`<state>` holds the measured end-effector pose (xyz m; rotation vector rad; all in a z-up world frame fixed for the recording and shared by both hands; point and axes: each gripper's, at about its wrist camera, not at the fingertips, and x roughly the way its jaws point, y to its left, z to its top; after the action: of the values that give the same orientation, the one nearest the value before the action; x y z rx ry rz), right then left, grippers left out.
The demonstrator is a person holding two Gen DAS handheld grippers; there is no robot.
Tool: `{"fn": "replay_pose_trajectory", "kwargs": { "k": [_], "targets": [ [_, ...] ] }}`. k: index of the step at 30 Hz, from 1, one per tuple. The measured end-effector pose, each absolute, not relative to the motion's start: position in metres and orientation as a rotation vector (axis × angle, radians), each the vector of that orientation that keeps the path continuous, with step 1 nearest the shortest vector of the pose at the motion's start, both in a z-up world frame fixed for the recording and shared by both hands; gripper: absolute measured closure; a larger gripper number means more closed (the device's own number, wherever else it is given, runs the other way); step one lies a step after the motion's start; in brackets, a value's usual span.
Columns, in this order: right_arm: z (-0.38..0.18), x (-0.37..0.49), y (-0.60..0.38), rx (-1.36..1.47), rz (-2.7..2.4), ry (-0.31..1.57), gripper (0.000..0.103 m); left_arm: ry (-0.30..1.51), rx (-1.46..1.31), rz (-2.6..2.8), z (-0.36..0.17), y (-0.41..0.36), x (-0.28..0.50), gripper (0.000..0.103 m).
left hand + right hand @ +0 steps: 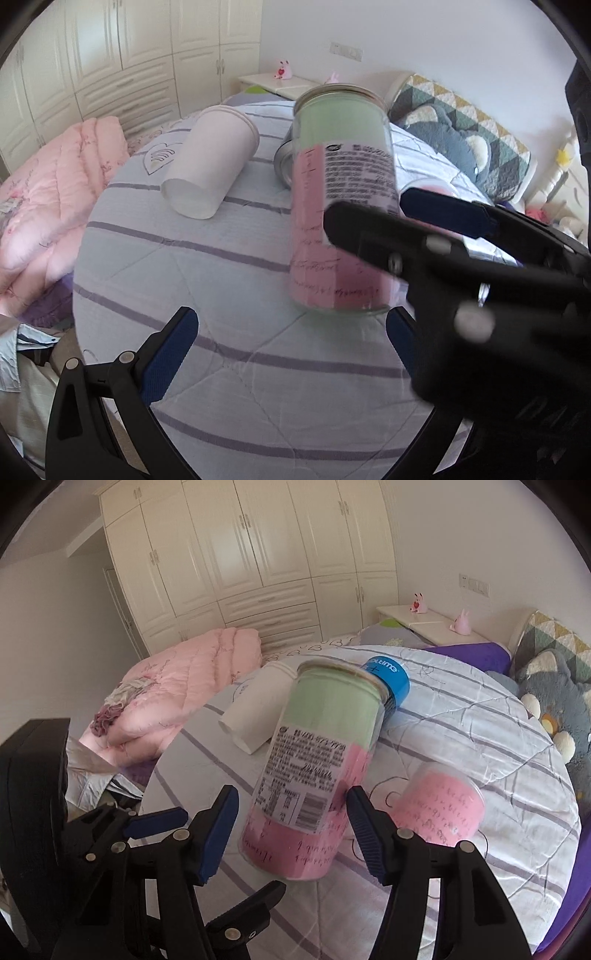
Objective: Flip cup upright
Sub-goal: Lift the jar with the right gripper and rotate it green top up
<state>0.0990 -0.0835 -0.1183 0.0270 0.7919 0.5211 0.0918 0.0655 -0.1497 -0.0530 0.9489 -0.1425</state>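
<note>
The cup (314, 775), a clear one with a green and pink paper inside, stands nearly upright and a little tilted on the striped bedcover (461, 716). The right gripper (291, 819) has its jaws around the lower part of the cup, but a gap shows on the left side, so they are not closed on it. The left gripper (291, 350) is wide and holds nothing. A white paper cup (210, 162) lies on its side at 10 o'clock from the cup.
</note>
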Motion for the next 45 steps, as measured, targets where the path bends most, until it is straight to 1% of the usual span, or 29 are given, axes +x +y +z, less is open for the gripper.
{"fn": "replay_pose_trajectory", "kwargs": {
  "k": [2,7,9,14,15,17,18,24,30,34,38,41,45],
  "targets": [
    [-0.114,0.107,-0.085,0.043,0.502,0.801,0.04,0.942,-0.066,-0.141,-0.149,0.067,0.095,0.0],
    [-0.115,0.133,-0.086,0.08,0.471,0.867,0.027,0.943,-0.065,-0.148,-0.152,0.066,0.1,0.0],
    [-0.12,0.145,-0.086,0.121,0.501,0.9,0.027,0.942,-0.08,-0.145,-0.153,0.07,0.103,0.0],
    [-0.131,0.168,-0.082,0.21,0.573,0.983,0.027,0.945,-0.113,-0.146,-0.154,0.08,0.11,0.0],
    [-0.132,0.171,-0.081,0.218,0.583,0.991,0.028,0.945,-0.117,-0.147,-0.154,0.08,0.11,0.0],
    [-0.134,0.176,-0.08,0.236,0.614,1.011,0.035,0.952,-0.116,-0.15,-0.155,0.081,0.113,0.0],
    [-0.134,0.179,-0.08,0.25,0.627,1.025,0.035,0.954,-0.113,-0.151,-0.155,0.081,0.113,0.0],
    [-0.136,0.19,-0.075,0.258,0.665,1.082,0.035,0.968,-0.095,-0.143,-0.16,0.08,0.114,0.0],
    [-0.153,0.206,-0.062,0.243,0.677,1.187,0.034,0.977,-0.114,-0.135,-0.162,0.087,0.118,0.0],
    [-0.161,0.214,-0.052,0.217,0.685,1.231,0.029,0.981,-0.122,-0.136,-0.164,0.089,0.12,0.0],
    [-0.162,0.222,-0.039,0.156,0.679,1.264,0.028,0.997,-0.136,-0.147,-0.168,0.091,0.126,0.0],
    [-0.17,0.234,-0.032,0.144,0.669,1.325,0.023,1.005,-0.125,-0.155,-0.17,0.09,0.131,0.0],
    [-0.18,0.248,-0.027,0.178,0.669,1.36,0.023,1.01,-0.122,-0.144,-0.174,0.094,0.137,0.0]
  ]
}}
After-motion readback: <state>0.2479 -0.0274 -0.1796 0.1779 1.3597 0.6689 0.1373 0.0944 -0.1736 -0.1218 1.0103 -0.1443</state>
